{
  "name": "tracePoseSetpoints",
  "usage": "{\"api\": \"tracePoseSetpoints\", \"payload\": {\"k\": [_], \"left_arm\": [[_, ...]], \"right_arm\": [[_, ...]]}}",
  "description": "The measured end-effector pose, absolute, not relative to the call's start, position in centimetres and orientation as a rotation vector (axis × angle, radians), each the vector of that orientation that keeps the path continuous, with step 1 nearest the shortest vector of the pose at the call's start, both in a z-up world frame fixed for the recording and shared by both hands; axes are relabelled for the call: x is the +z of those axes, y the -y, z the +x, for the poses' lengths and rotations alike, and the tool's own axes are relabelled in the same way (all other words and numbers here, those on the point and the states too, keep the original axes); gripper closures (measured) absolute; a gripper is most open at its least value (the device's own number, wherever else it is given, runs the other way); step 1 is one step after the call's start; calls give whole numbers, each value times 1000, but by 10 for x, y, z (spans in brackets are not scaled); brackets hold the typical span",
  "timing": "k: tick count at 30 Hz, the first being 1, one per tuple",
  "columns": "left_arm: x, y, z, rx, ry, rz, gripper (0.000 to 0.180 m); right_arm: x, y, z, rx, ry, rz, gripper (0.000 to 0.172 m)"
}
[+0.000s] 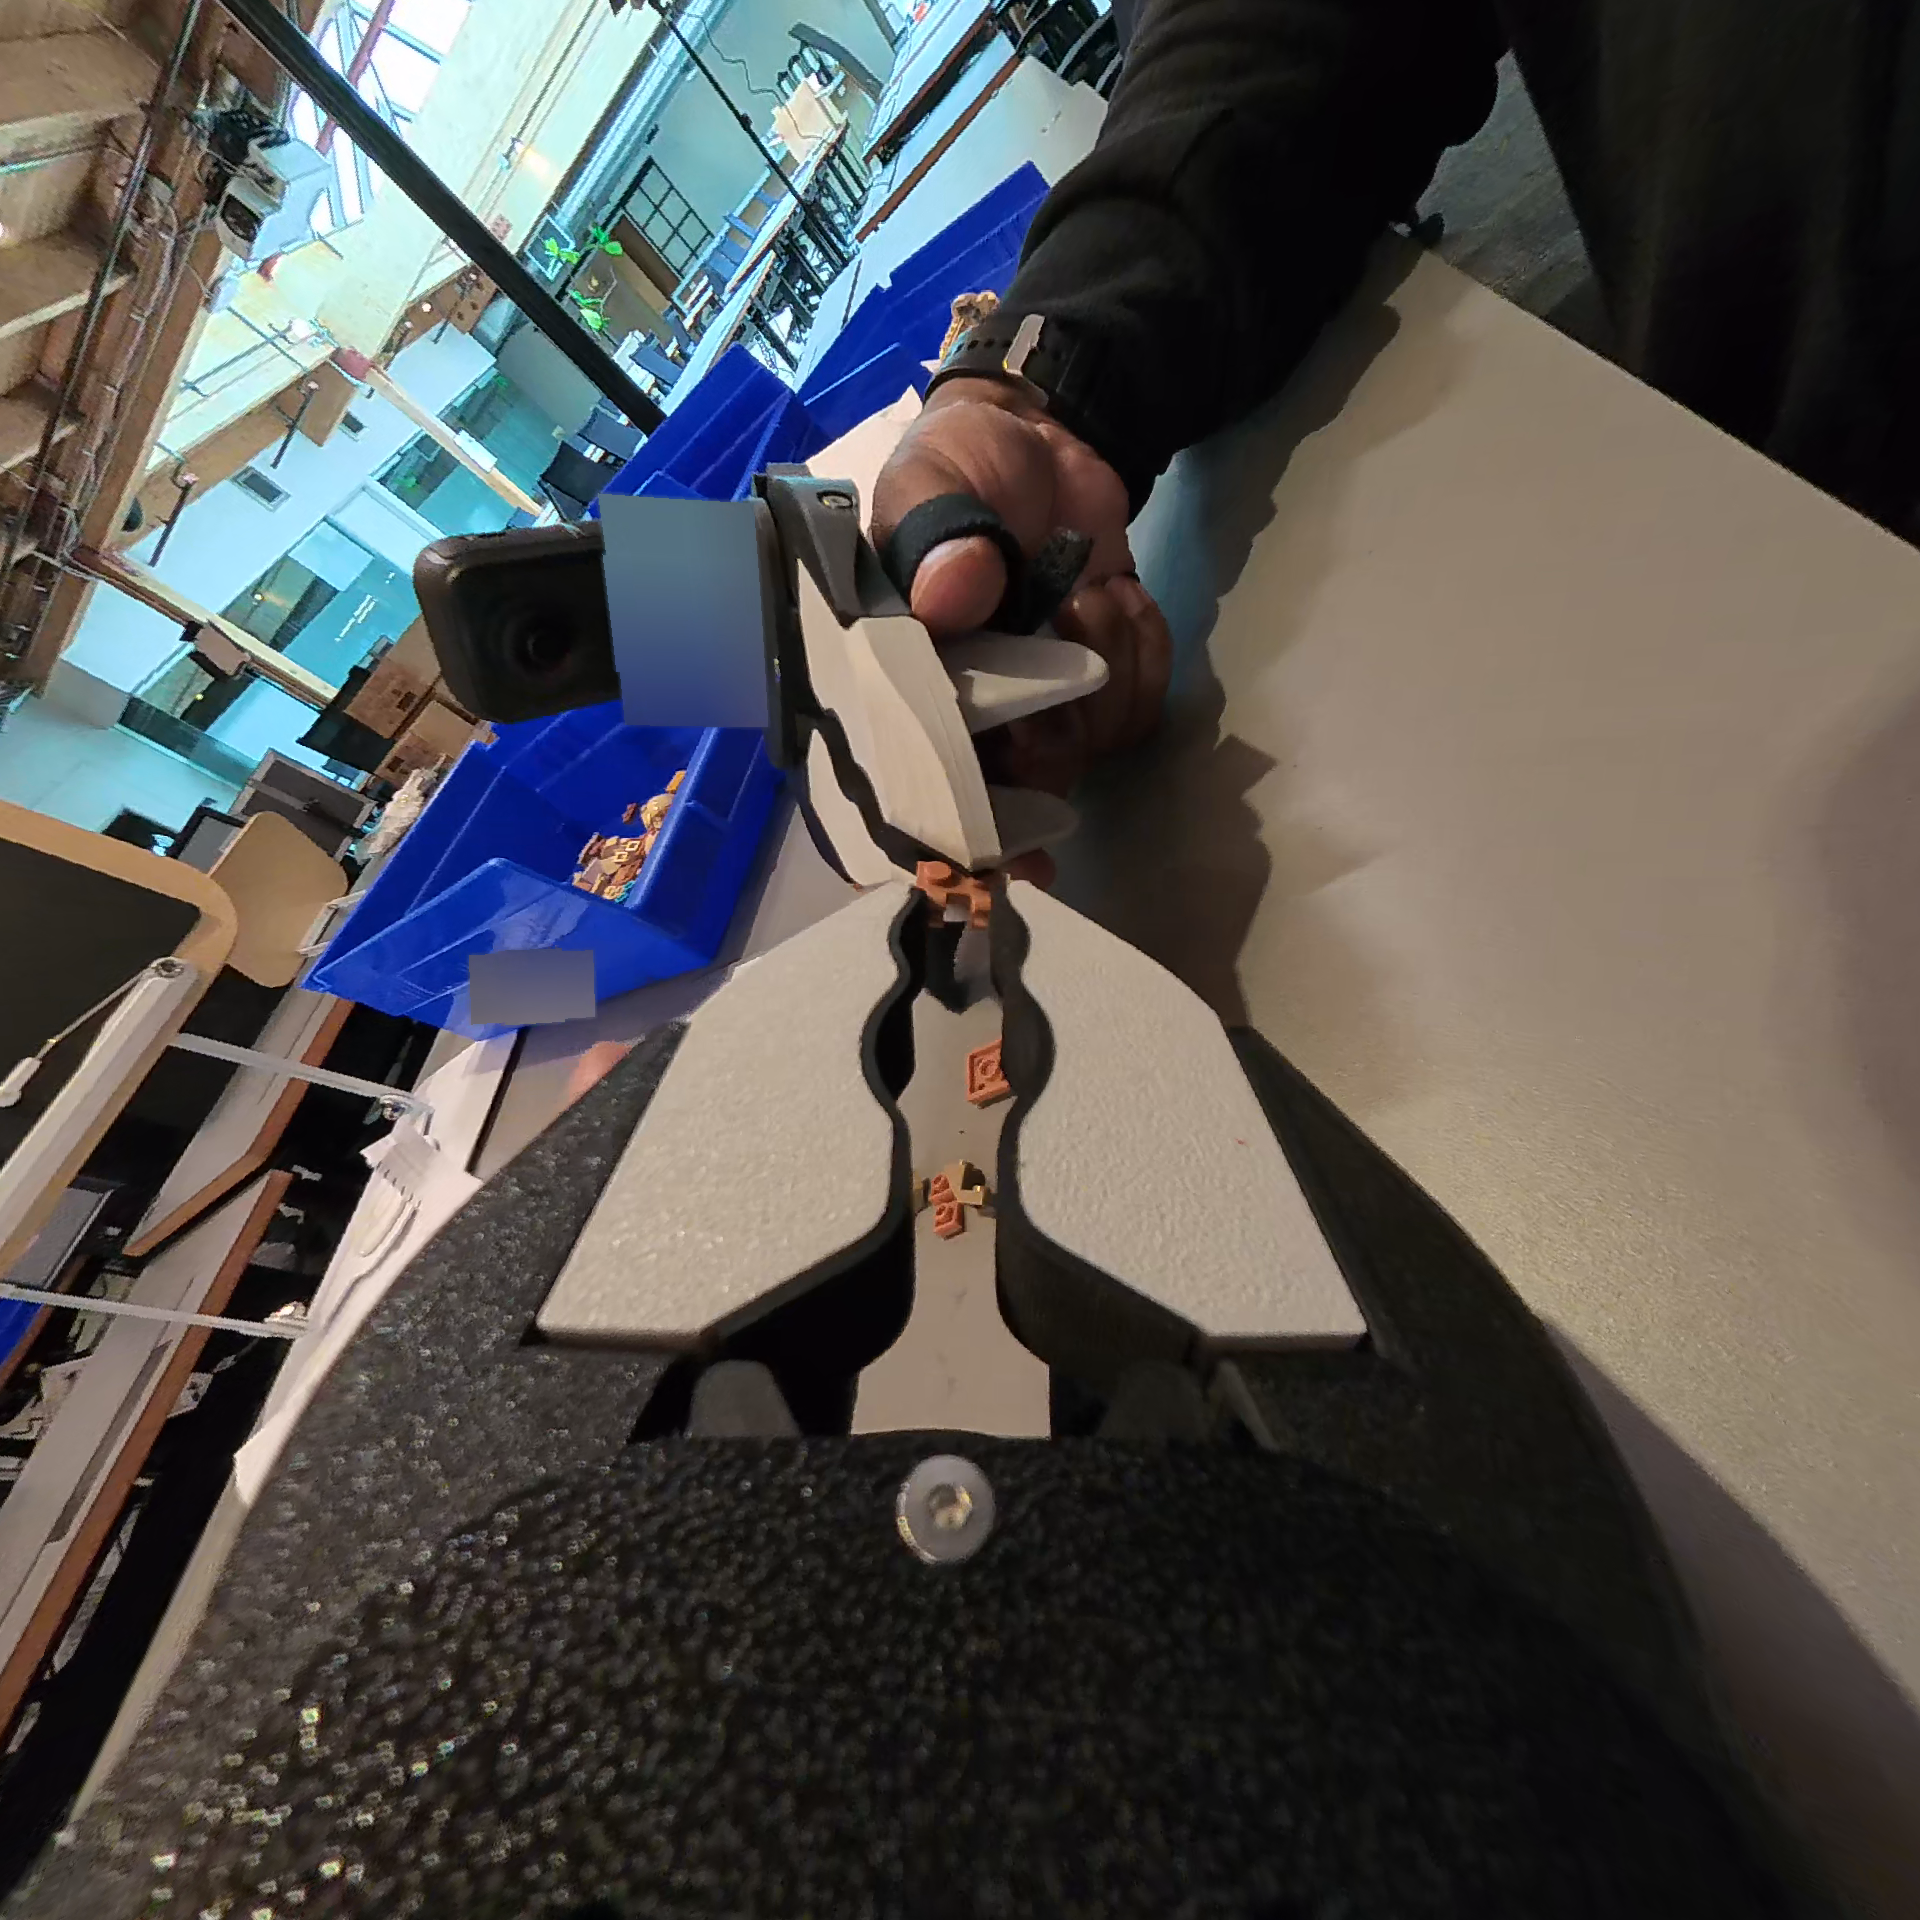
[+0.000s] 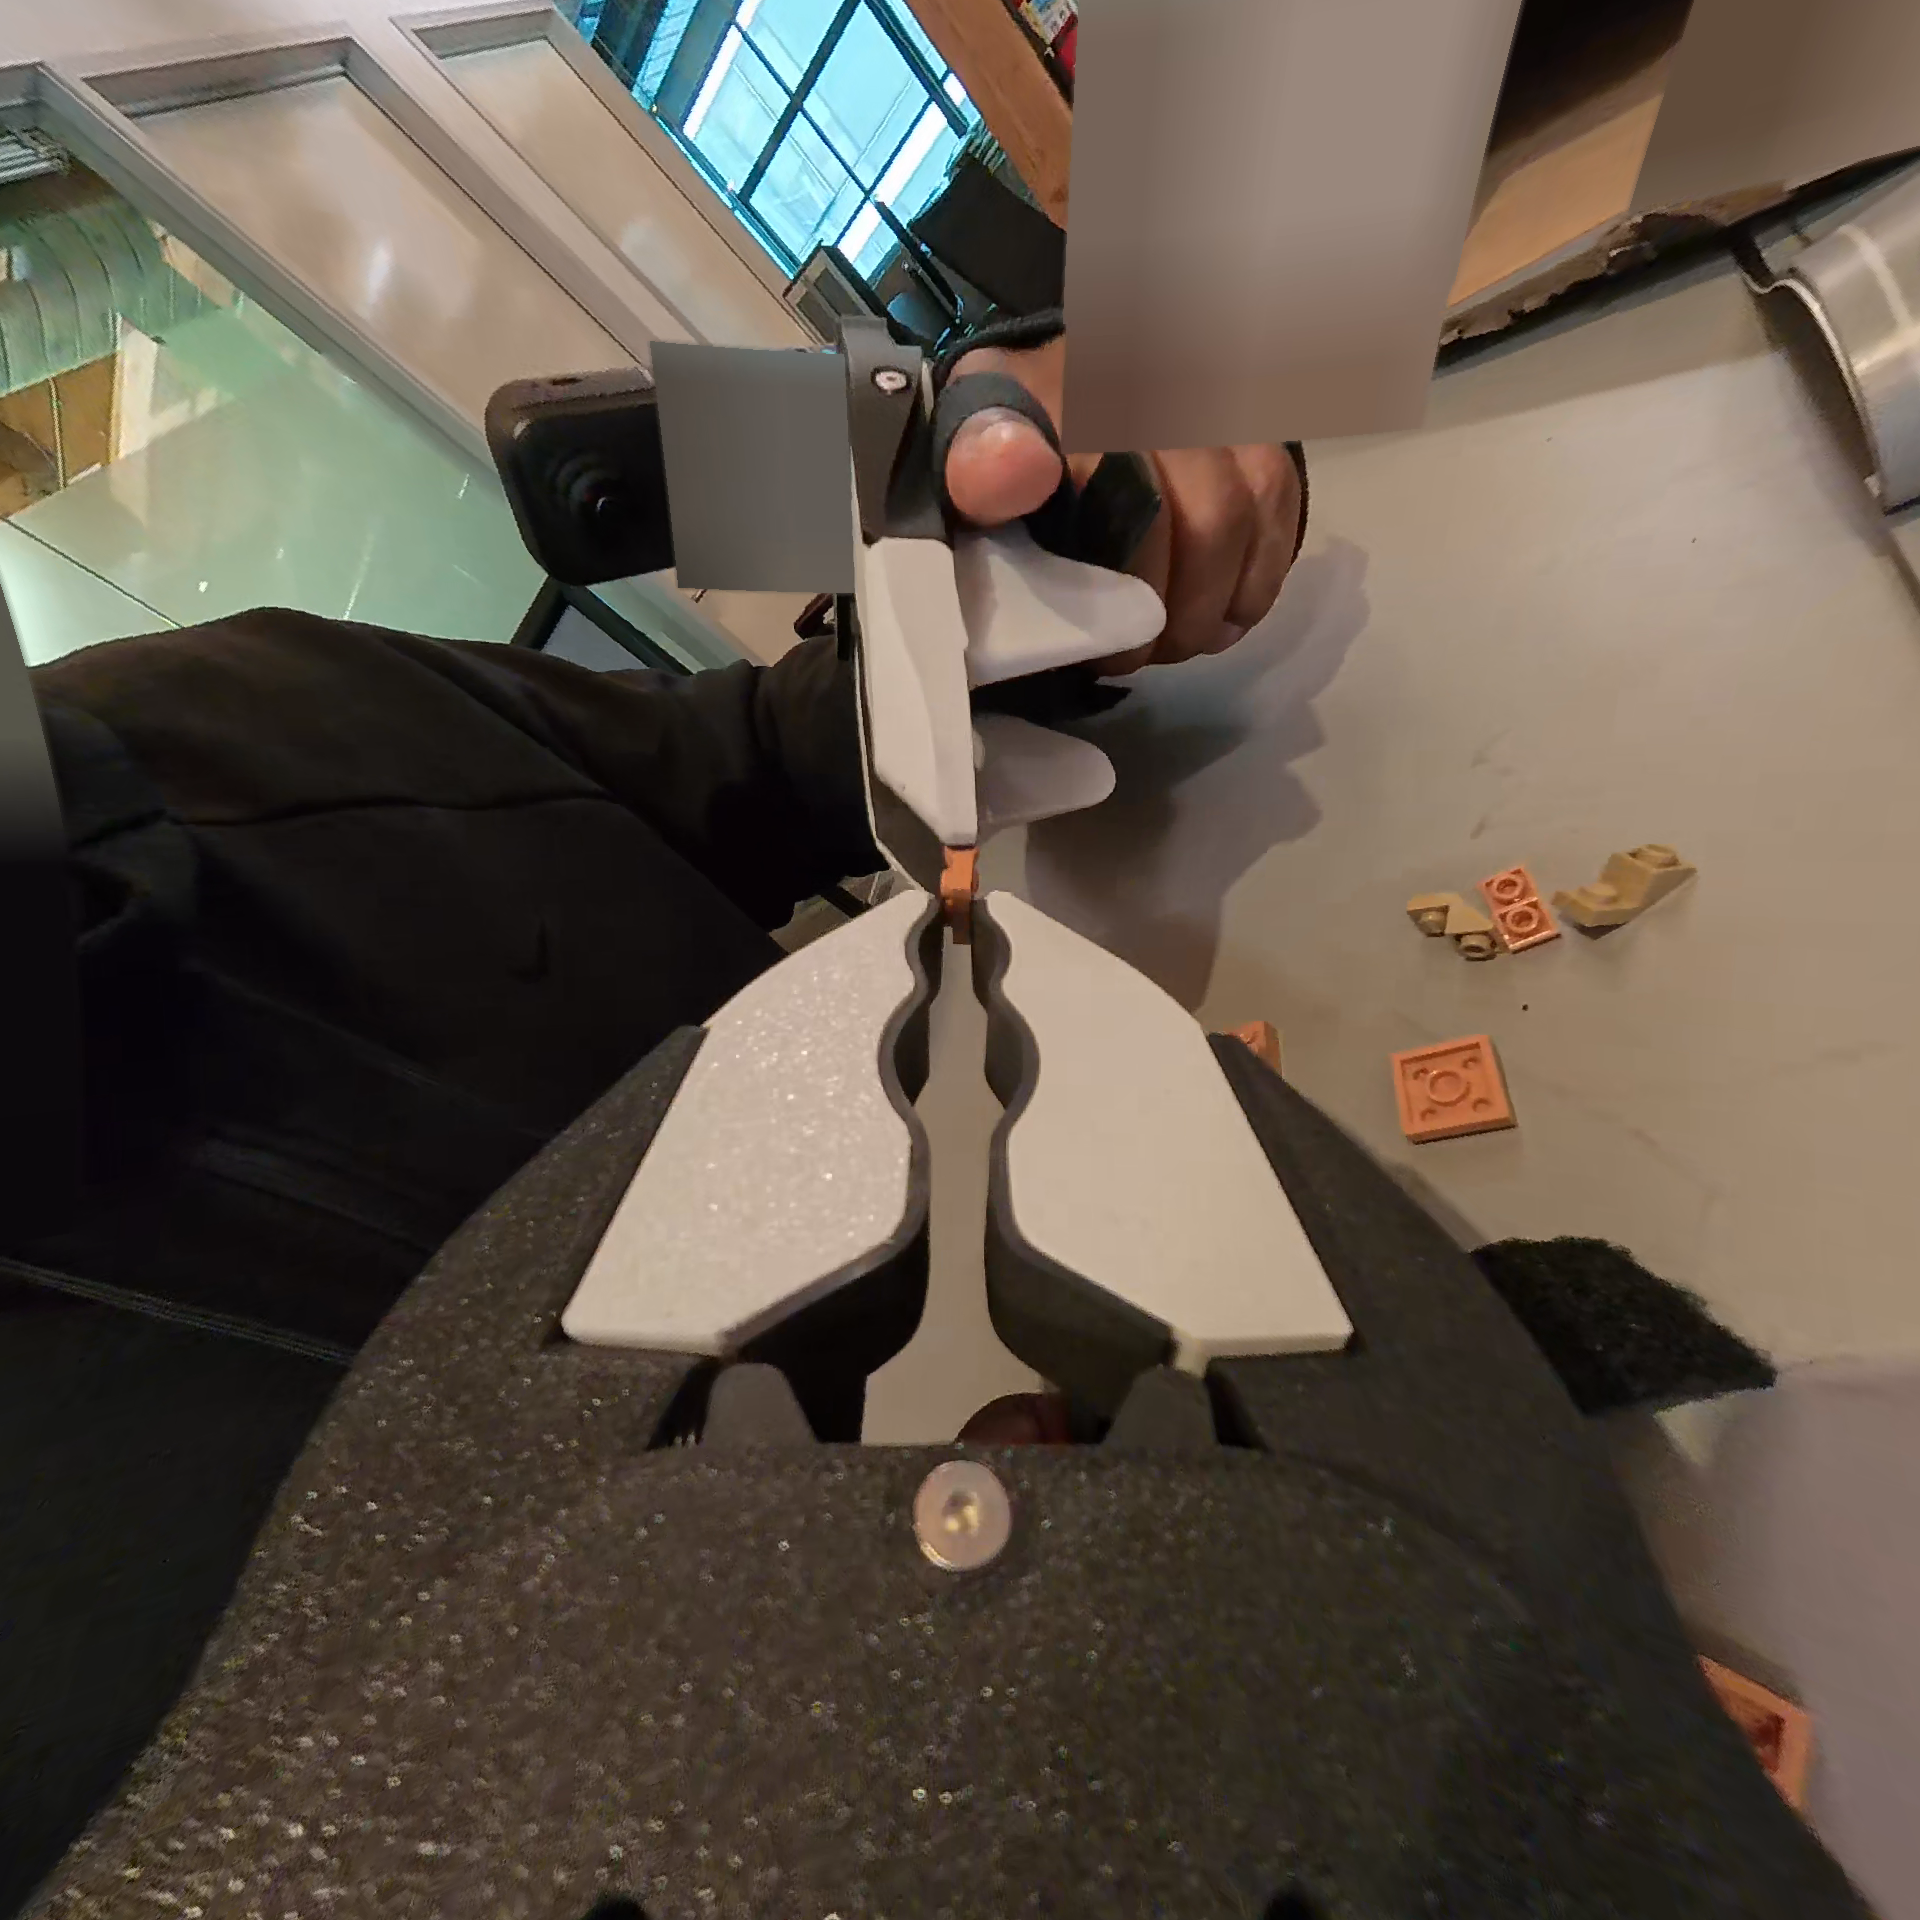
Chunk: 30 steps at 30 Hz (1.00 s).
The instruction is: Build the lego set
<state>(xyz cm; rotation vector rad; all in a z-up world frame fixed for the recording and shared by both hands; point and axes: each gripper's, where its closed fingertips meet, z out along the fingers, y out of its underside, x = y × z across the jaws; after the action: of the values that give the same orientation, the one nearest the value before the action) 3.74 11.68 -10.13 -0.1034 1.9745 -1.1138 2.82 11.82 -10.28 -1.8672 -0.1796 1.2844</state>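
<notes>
Two grippers meet tip to tip above the desk [image 2: 1558,623], both clamped on one small brown brick assembly [image 1: 958,891]. The left gripper [image 1: 954,914] grips the assembly across its width, pads pressing both sides. The right gripper [image 2: 958,920] pinches the same assembly edge-on. Loose pieces lie on the desk beneath: a brown square plate [image 2: 1451,1087], a brown two-stud plate [image 2: 1519,907] and tan pieces [image 2: 1626,885]. Blue bins [image 1: 540,914] line the desk's far edge.
</notes>
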Motion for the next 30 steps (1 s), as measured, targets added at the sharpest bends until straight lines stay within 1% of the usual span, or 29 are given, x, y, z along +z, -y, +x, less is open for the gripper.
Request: {"api": "tracePoseSetpoints", "payload": {"k": [4, 11, 13, 18, 23, 27, 30], "left_arm": [[-104, -116, 39, -1103, -1989, -111, 167], [-107, -117, 38, -1113, -2019, -142, 170], [-110, -122, 40, -1135, -2063, -221, 170], [-132, -136, 40, -1188, -2246, -483, 170], [-146, -136, 38, -1246, -2353, -647, 169], [-148, -137, 38, -1265, -2375, -714, 170], [-153, -137, 37, -1237, -2411, -735, 169]], "right_arm": [[-104, -118, 27, 1285, 185, -1875, 167], [-108, -117, 28, 1225, 237, -1909, 166], [-114, -116, 33, 1095, 321, -1950, 162], [-153, -115, 57, 522, 591, -2175, 143], [-176, -115, 53, 350, 703, -2284, 138], [-179, -121, 52, 310, 710, -2300, 143], [-179, -124, 49, 316, 728, -2297, 155]]}}
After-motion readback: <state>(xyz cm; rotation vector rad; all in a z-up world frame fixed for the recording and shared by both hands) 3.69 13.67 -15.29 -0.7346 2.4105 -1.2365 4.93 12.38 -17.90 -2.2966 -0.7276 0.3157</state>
